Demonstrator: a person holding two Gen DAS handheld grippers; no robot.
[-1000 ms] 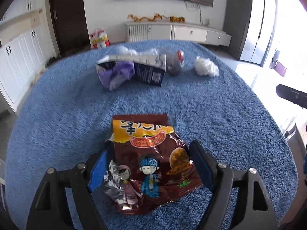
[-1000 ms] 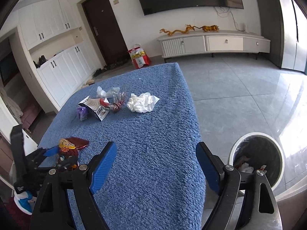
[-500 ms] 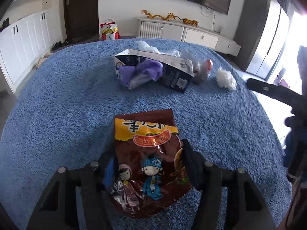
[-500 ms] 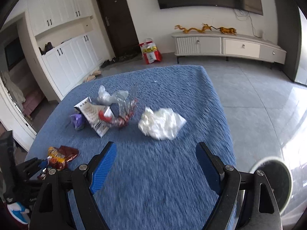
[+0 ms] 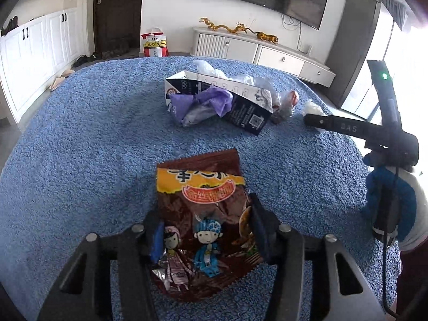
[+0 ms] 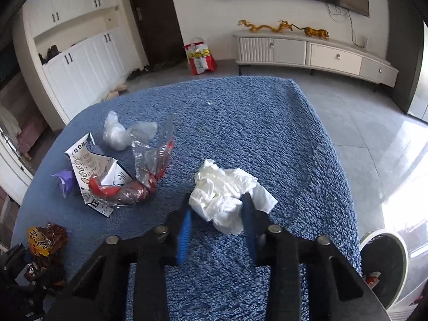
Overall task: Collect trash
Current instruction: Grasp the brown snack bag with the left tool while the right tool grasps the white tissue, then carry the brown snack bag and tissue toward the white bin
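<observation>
Left hand-held gripper (image 5: pixel 204 230), jaws just closing, clamps the brown foil snack bag (image 5: pixel 203 214), long axis pointing away along the fingers. Right hand-held gripper (image 6: pixel 216 214), also just closing, pinches the crumpled white tissue (image 6: pixel 227 195) on the blue fuzzy desk (image 6: pixel 254 123).

Black tool (image 5: pixel 206 230), blue pads (image 5: pixel 156 236), silver screws.

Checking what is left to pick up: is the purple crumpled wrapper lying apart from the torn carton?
No, the purple wrapper is tucked against and partly inside the torn carton on the blue table cover.
</observation>
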